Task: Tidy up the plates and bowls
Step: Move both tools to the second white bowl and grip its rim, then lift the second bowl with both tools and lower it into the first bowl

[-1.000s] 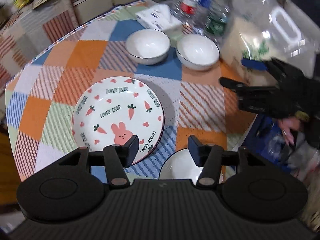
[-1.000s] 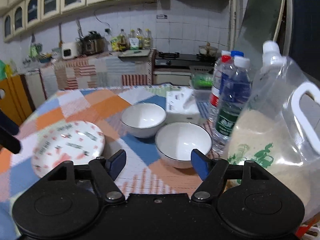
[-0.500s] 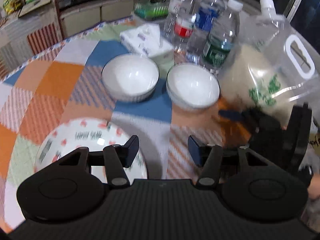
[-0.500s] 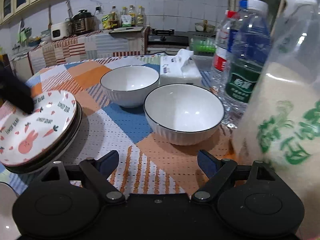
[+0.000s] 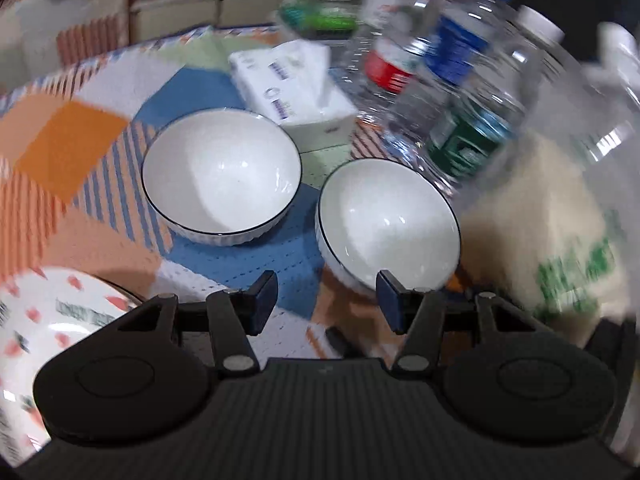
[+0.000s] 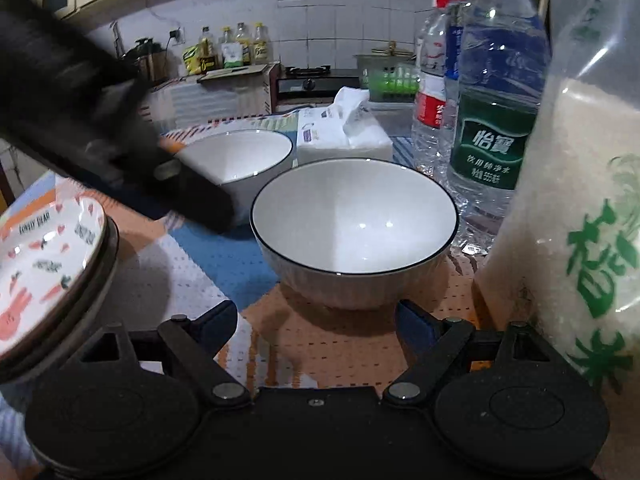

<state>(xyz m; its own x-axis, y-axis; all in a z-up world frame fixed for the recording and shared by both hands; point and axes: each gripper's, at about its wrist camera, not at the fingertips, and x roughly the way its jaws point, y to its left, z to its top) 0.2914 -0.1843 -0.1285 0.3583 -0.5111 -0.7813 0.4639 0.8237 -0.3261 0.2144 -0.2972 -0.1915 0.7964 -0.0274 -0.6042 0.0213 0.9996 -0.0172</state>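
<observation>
Bowls are two on the table, both white with a thin dark rim, standing upright side by side on the patchwork tablecloth [image 5: 68, 136]. The nearer bowl [image 6: 354, 232] is directly in front of the right gripper [image 6: 316, 320]. Its jaws have just been opening and now stand wide apart, with nothing between them; the bowl is just beyond the fingertips and not touched. The farther bowl [image 6: 244, 156] stands behind it to the left, and the left gripper [image 6: 120, 128] crosses in front of it as a dark blurred shape, hiding part of its rim.

In the left wrist view, the left gripper [image 5: 326, 300] has its jaws apart and empty. The right fingertip [image 5: 390, 300] appears in front of the near edge of the nearer bowl [image 5: 388, 224]; I cannot tell if it touches. The farther bowl [image 5: 222, 174] lies more to the left in this view.

A plate with a pink rabbit, carrots and the words "LOVELY BEAR" [image 6: 44, 256] rests on top of a dark-edged plate at the left. A tissue box [image 6: 342, 136] stands behind the bowls. To the right are three water bottles, the closest with a green label [image 6: 492, 140], and just beside the nearer bowl a clear bag of rice [image 6: 580, 220] with green print.
</observation>
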